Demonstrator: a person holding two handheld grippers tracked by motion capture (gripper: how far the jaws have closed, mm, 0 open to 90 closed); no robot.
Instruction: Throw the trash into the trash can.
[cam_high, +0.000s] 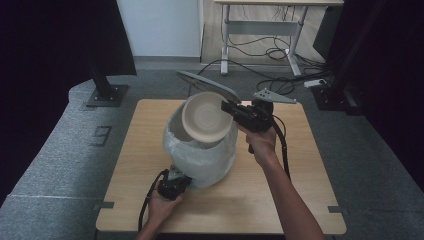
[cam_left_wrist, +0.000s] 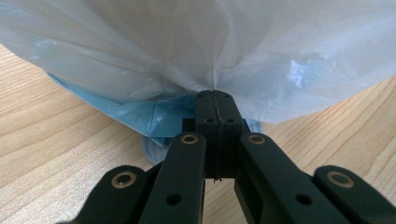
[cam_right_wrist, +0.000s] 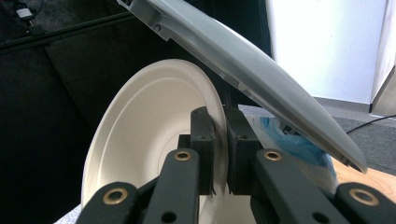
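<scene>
One mark legible: dark digit "3" (cam_high: 102, 135) on grey carpet floor (cam_high: 60, 150), left of tabletop (cam_high: 150, 200), high view. No other txt, labels or brands readable in either claw view.

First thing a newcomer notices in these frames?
The cream round paper plate, tilted on edge over the open mouth of the small bin lined with a pale translucent plastic bag at the middle of the wooden table; the right gripper is shut on its rim. Above it the bin's grey lid stands raised. At the bin's near side, the left gripper pinches the bag.
</scene>
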